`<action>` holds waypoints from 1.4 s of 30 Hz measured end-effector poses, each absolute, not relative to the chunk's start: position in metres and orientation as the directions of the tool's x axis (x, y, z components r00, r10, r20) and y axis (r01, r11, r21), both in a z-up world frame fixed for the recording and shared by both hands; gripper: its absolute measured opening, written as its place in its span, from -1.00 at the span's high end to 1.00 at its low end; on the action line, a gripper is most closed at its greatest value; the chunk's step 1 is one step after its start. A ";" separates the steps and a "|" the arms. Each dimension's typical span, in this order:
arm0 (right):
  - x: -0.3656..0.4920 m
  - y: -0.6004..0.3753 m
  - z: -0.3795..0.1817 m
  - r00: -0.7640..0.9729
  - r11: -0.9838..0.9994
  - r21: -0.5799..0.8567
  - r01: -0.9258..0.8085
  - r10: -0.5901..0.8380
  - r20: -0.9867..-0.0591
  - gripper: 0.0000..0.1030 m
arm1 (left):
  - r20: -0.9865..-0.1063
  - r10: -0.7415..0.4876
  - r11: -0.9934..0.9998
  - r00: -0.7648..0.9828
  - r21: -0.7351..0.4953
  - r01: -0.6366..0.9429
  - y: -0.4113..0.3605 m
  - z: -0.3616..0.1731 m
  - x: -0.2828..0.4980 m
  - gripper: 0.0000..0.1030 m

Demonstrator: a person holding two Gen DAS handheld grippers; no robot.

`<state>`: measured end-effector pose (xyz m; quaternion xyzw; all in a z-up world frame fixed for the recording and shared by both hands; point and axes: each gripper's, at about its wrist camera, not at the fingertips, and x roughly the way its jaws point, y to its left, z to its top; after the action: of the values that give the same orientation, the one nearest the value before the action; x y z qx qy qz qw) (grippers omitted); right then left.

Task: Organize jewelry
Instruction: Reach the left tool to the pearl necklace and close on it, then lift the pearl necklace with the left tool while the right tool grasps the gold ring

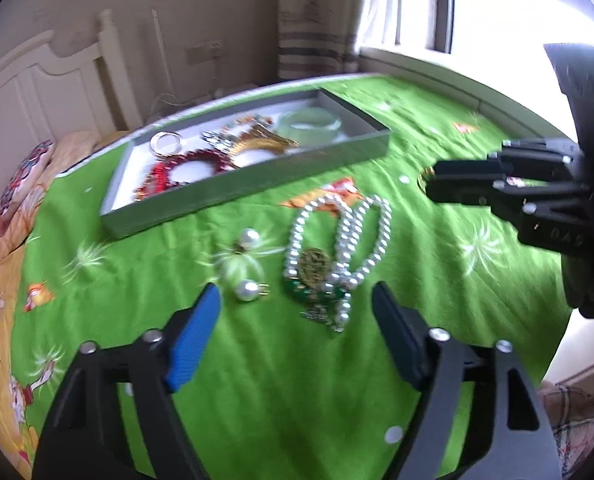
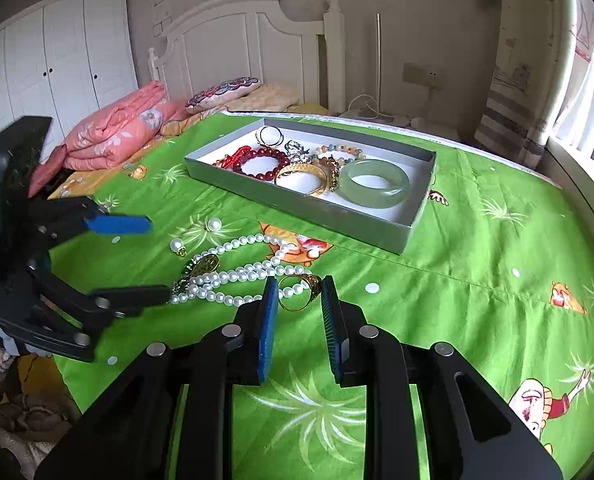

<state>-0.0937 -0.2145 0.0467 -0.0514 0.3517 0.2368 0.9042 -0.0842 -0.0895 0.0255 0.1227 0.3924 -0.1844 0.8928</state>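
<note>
A grey tray (image 2: pixel 401 236) (image 1: pixel 233 196) on the green bedsheet holds a jade bangle (image 2: pixel 378 182), a gold bangle (image 2: pixel 303 178), a red bead bracelet (image 2: pixel 262 163) and other pieces. A pearl necklace (image 1: pixel 343 240) (image 2: pixel 249 272) with a gold-green pendant (image 1: pixel 315 266), and two pearl earrings (image 1: pixel 247 290) lie loose on the sheet. My left gripper (image 1: pixel 297 300) (image 2: pixel 157 258) is open, just short of the necklace. My right gripper (image 2: pixel 299 284) (image 1: pixel 429 184) has its jaws narrowly apart on either side of a gold ring (image 2: pixel 299 292) on the sheet.
A folded pink quilt (image 2: pixel 117 132) and patterned pillow (image 2: pixel 223 94) lie at the bed's head by the white headboard (image 2: pixel 241 40). A window and curtain (image 2: pixel 577 80) run along the right side. The sheet's edge drops off at the left.
</note>
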 end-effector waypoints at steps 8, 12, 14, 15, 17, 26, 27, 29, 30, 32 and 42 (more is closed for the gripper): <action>-0.096 -0.223 0.044 0.637 0.882 0.111 -0.459 0.414 -0.651 0.56 | -0.773 -0.231 0.858 0.590 0.124 0.499 -0.118 0.011 -0.076 0.16; -0.097 -0.228 0.044 0.641 0.882 0.122 -0.456 0.420 -0.642 0.56 | -0.769 -0.213 0.833 0.603 0.179 0.523 -0.130 0.009 -0.077 0.25; -0.098 -0.230 0.045 0.645 0.883 0.127 -0.452 0.422 -0.638 0.56 | -0.765 -0.216 0.817 0.607 0.199 0.541 -0.133 0.009 -0.077 0.30; -0.098 -0.231 0.045 0.646 0.883 0.130 -0.450 0.423 -0.636 0.56 | -0.766 -0.221 0.815 0.604 0.195 0.546 -0.134 0.009 -0.076 0.32; -0.100 -0.233 0.046 0.648 0.883 0.136 -0.449 0.427 -0.631 0.56 | -0.767 -0.226 0.822 0.600 0.181 0.541 -0.132 0.010 -0.072 0.45; -0.103 -0.245 0.048 0.658 0.889 0.153 -0.431 0.426 -0.621 0.56 | -0.715 -0.380 0.874 0.586 -0.069 0.481 -0.103 0.038 -0.058 0.86; -0.102 -0.245 0.048 0.658 0.889 0.154 -0.431 0.426 -0.620 0.56 | -0.709 -0.388 0.874 0.590 -0.080 0.479 -0.103 0.042 -0.058 0.86; -0.103 -0.244 0.049 0.661 0.889 0.152 -0.431 0.426 -0.618 0.56 | -0.693 -0.395 0.877 0.603 -0.090 0.471 -0.101 0.052 -0.060 0.86; -0.104 -0.244 0.050 0.663 0.889 0.151 -0.432 0.427 -0.615 0.56 | -0.681 -0.401 0.878 0.613 -0.094 0.469 -0.100 0.058 -0.061 0.86; -0.105 -0.243 0.054 0.668 0.887 0.147 -0.437 0.430 -0.607 0.56 | -0.664 -0.408 0.878 0.626 -0.098 0.469 -0.100 0.069 -0.064 0.86; -0.112 -0.239 0.078 0.696 0.882 0.114 -0.456 0.434 -0.572 0.56 | -0.558 -0.448 0.867 0.698 -0.083 0.491 -0.098 0.137 -0.076 0.86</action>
<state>-0.1117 -0.2394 0.0784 -0.0181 0.3057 0.2417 0.9207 -0.0762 -0.0976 0.1371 0.0363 0.2931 -0.2550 0.9207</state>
